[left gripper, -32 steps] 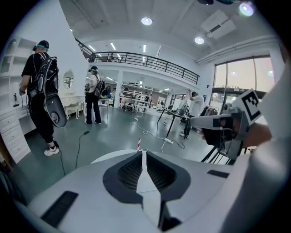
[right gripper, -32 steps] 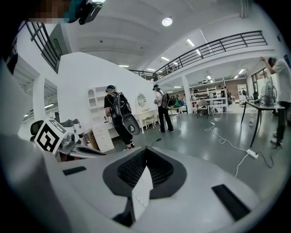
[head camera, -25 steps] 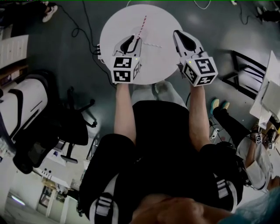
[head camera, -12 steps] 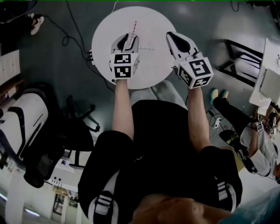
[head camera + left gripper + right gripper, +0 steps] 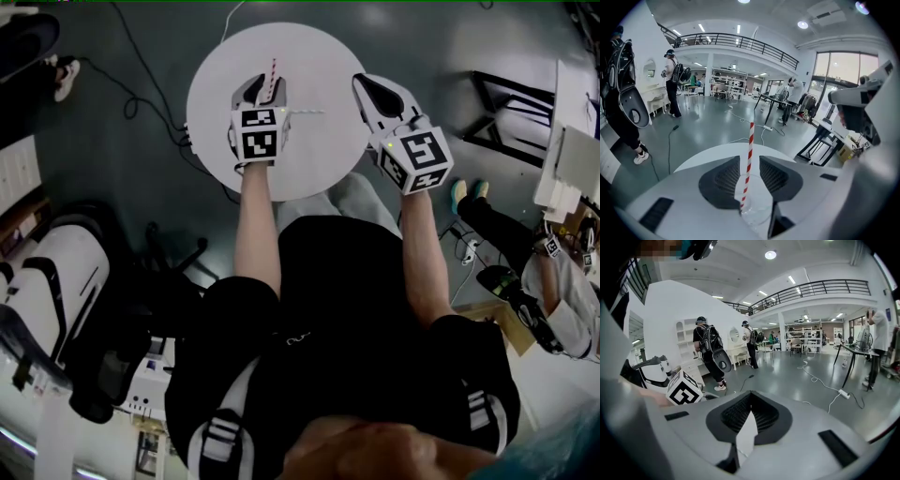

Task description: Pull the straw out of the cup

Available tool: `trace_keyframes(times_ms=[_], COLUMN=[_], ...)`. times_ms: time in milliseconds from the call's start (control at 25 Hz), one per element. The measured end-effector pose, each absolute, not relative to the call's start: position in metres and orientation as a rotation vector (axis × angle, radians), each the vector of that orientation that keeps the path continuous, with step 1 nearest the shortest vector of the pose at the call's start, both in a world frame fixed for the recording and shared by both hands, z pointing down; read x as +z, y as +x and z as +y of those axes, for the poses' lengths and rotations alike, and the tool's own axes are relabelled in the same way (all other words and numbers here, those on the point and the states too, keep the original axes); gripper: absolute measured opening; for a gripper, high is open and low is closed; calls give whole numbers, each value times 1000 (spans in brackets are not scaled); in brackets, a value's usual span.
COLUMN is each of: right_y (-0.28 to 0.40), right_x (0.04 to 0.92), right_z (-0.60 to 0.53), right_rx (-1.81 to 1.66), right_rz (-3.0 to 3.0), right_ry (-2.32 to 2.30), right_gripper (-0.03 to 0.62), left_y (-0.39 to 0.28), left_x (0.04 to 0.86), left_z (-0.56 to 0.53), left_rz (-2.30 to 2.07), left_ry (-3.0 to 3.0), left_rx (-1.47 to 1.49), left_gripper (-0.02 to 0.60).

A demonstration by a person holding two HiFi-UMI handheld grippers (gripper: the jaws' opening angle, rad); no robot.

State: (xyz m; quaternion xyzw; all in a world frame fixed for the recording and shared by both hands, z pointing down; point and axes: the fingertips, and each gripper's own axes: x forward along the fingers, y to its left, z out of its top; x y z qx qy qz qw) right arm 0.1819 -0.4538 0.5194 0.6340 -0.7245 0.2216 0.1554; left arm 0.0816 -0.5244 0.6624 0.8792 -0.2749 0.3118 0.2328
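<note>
the left gripper [image 5: 263, 91], jaws just opened wide, is straddling cup [image 5: 757, 218] and straw [image 5: 750, 145], likely to steady the cup; the right gripper [image 5: 366, 84] is idling closed, empty.

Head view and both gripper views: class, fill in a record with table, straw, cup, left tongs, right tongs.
table: round, white
straw: red-and-white striped, upright in the cup
cup: clear, between the left tongs
left tongs: apart, just been opening, straw between them, pads off it
right tongs: together, nothing between them
</note>
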Motion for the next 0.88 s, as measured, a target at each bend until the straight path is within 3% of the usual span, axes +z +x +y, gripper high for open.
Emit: trace_keyframes(times_ms=[360, 520, 880], right_y=[192, 193, 178], right_x=[517, 514, 506], right_z=[-443, -443, -449], right_rx=[635, 617, 591], right_rz=[-2029, -2020, -2062], right_ry=[1847, 1852, 1812], right_gripper=[17, 17, 17], left_y=[89, 84, 70], left_x=[673, 673, 644], left_z=[-526, -532, -529], left_rz=[-768, -832, -899], left_ry=[2410, 2410, 2414], left_rx=[899, 889, 773], left_gripper=[130, 28, 25])
